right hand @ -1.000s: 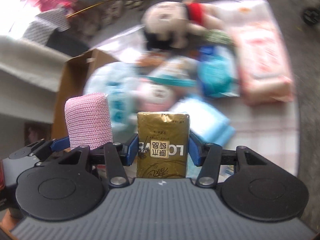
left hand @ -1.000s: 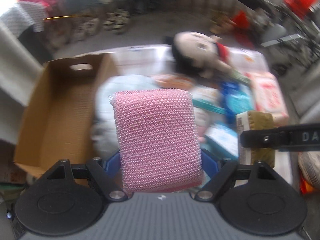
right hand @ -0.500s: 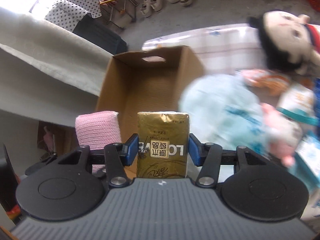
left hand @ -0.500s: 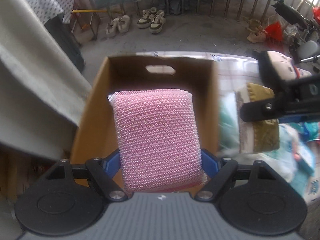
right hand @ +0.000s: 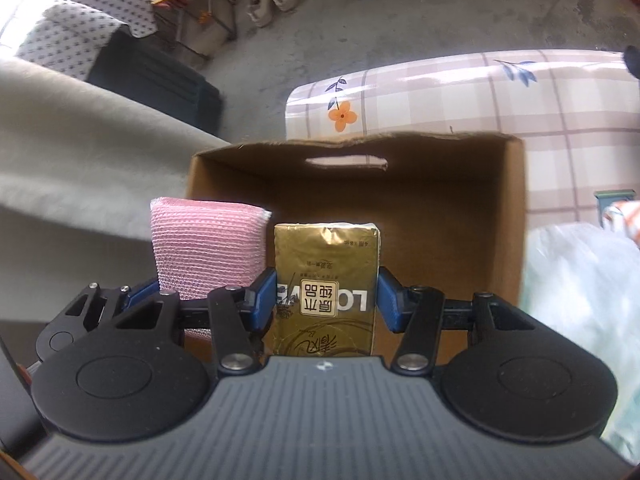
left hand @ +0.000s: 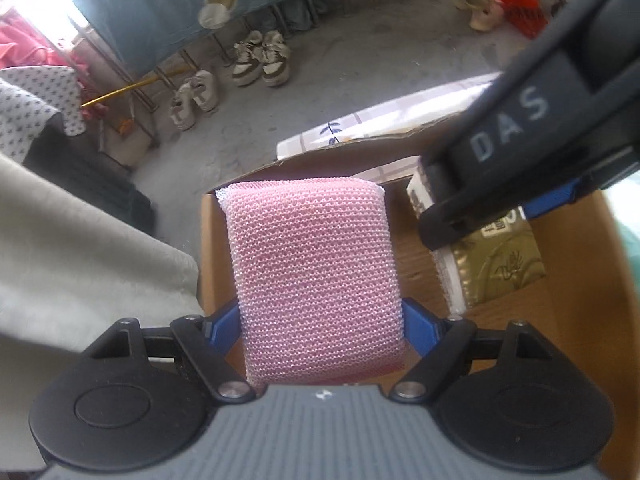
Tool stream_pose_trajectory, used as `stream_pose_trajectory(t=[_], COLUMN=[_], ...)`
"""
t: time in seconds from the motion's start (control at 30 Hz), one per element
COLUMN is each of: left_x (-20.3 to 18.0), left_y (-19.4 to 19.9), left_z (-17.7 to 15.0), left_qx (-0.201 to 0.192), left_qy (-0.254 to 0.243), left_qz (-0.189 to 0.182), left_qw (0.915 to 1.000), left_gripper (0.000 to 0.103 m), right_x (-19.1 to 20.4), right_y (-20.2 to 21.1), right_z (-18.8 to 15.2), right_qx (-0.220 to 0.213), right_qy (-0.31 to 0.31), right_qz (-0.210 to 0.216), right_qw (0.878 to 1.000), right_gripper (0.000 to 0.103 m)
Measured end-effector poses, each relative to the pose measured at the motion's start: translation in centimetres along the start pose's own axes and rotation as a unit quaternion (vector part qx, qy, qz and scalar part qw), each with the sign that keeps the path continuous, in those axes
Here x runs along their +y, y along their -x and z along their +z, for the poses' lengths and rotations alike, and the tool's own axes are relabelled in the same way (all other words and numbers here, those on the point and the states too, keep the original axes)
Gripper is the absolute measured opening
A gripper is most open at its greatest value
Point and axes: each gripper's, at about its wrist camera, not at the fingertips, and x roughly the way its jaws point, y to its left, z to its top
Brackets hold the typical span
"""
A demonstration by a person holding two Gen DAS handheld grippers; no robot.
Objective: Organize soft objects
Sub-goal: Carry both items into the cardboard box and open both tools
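Between our right gripper pads sits a gold tissue pack, clamped, print reading "LO", rest hidden. At 9 o'clock, our left gripper pinches a pink mesh sponge. Both hang over an open cardboard box w/ handle slot at 12. Right gripper's side reads "DAS". Floral tablecloth beyond.

Grey concrete floor, shoes by a blue curtain, checked floral tablecloth, bright daylight.
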Motion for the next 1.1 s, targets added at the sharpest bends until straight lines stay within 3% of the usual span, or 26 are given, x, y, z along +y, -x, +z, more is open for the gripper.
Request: stream_pose_trajectory(t=[0.23,0.57,0.83,1.0,1.1], left_x=[-0.1,-1.3,-1.6,-1.0,-0.3], left_y=[-3.8,-7.5,-7.7,-6.7,-5.7], left_z=[0.6,0.2,-0.1,-0.3,-0.3], left_qx=[0.021,0.043,0.047,0.049,0.044], left_qy=[-0.030,-0.066,-0.072,-0.058,-0.044], left_qz=[-0.011,0.013,0.026,0.024,0.018], left_qw=[0.9993,0.9968,0.9960,0.9968,0.9979], left_gripper=[0.084,0.088,0.088,0.088,0.088], right_x=[-0.7,-1.5,-2.2,-2.4,-1.9], right_y=[-4.6,-10.0,-11.8,-12.1,-11.7], right_z=[2.0,2.5,2.2,2.3,2.4], right_qx=[0.019,0.012,0.004,-0.003,-0.010], right_qy=[-0.017,-0.044,-0.061,-0.082,-0.074], right_qz=[-0.027,-0.052,-0.036,0.011,0.010], right_qw=[0.999,0.998,0.997,0.997,0.997], right_gripper=[0.051,0.054,0.059,0.060,0.060])
